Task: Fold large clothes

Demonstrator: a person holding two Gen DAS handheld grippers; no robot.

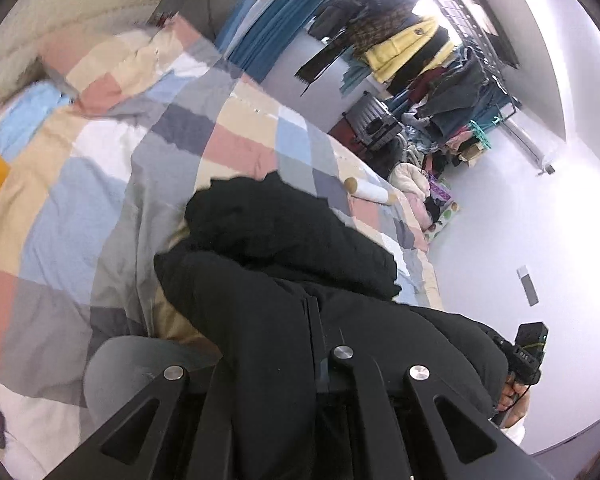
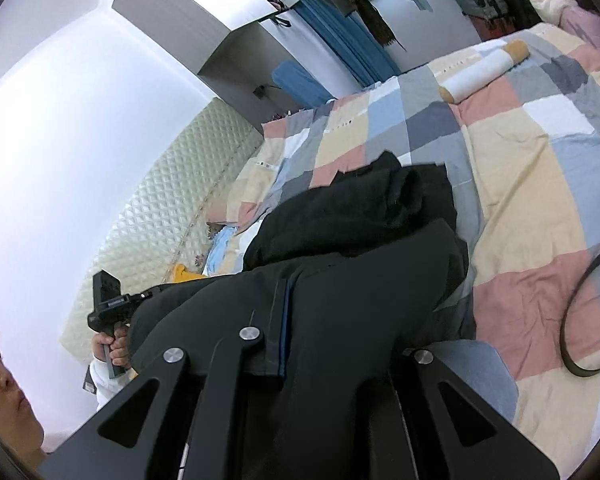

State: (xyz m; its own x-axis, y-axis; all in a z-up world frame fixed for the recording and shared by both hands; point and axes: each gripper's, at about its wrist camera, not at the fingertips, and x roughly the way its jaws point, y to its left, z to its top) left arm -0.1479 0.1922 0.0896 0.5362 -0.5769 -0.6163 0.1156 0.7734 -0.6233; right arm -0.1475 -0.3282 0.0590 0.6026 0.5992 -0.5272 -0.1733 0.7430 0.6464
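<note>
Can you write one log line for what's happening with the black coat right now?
left hand-held gripper: shut on black coat | right hand-held gripper: shut on black coat | coat: lifted over checked quilt

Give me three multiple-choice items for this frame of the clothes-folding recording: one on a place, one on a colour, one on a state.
1. Where does the white roll with tan ends lie?
A. on the patchwork quilt
B. on the floor
C. on the clothes rack

2. What colour is the large garment being handled?
A. yellow
B. black
C. blue

3. How do the two grippers stand?
A. both open and empty
B. one open, one shut
C. both shut on the garment

Key: 1 A, the roll rests on the quilt. 2 B, the garment is black. 3 C, the left gripper and right gripper each pinch its fabric.
</note>
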